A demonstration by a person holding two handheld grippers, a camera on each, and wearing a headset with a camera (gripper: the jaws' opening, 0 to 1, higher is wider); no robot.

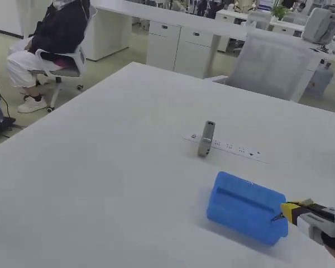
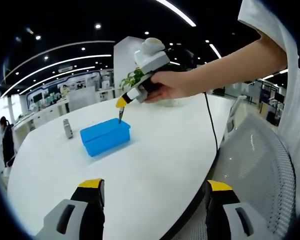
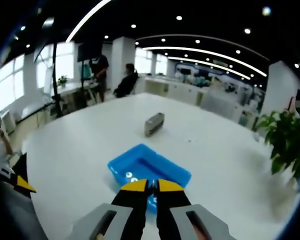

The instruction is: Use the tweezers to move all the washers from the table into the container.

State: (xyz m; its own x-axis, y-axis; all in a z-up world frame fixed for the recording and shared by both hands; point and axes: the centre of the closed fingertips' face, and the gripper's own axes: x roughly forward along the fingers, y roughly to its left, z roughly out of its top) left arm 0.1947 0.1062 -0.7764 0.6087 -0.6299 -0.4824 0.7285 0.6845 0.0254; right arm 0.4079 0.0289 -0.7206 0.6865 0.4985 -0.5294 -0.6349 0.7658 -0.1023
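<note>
Touching container [image 1: 243, 215] rim, perhaps: right gripper [image 3: 151, 186].

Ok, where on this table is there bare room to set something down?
The table is bare across the whole left side of the head view, and in the gap between the container and the grey block. Crowded spots: the container's right end, where the right claw holds tweezers at its rim, and the socket strip by the block.
</note>
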